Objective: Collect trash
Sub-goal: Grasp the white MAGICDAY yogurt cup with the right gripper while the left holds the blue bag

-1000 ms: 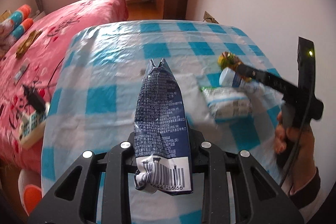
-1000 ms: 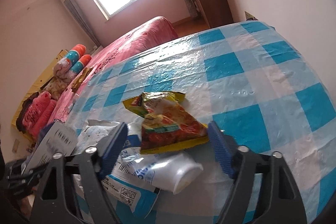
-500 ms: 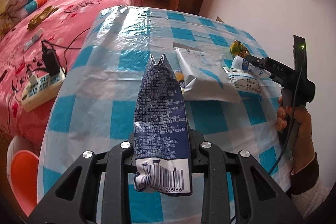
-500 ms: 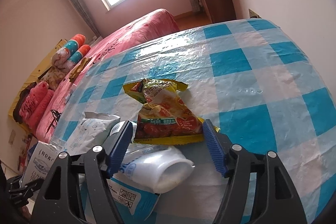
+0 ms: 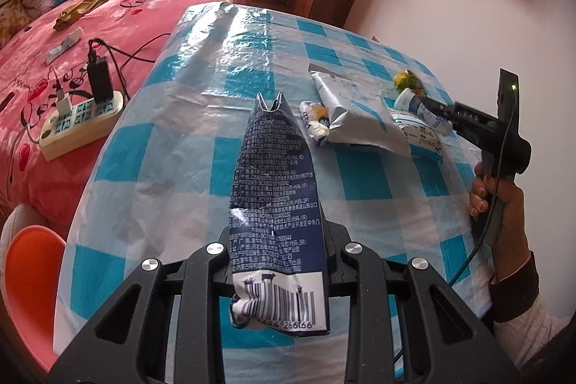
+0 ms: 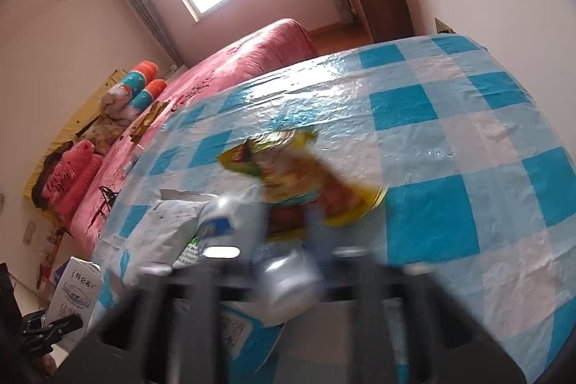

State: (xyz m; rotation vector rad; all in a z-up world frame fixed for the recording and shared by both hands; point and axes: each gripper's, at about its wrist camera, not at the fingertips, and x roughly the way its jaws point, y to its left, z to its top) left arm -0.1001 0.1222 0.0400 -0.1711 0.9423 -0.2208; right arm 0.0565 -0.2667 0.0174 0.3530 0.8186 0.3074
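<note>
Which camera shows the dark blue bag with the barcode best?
The left wrist view. The dark blue bag fills its middle, sharp, clamped in the left gripper. In the right wrist view it is a small pale shape at the lower left edge.

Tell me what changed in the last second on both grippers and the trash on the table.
The right gripper went from open around the yellow snack wrapper to shut on it; its view is now blurred. The left camera's view swung, bringing a grey pouch and a power strip into sight. The left gripper stayed shut on the dark blue carton, and the white bottle stayed on the table.
</note>
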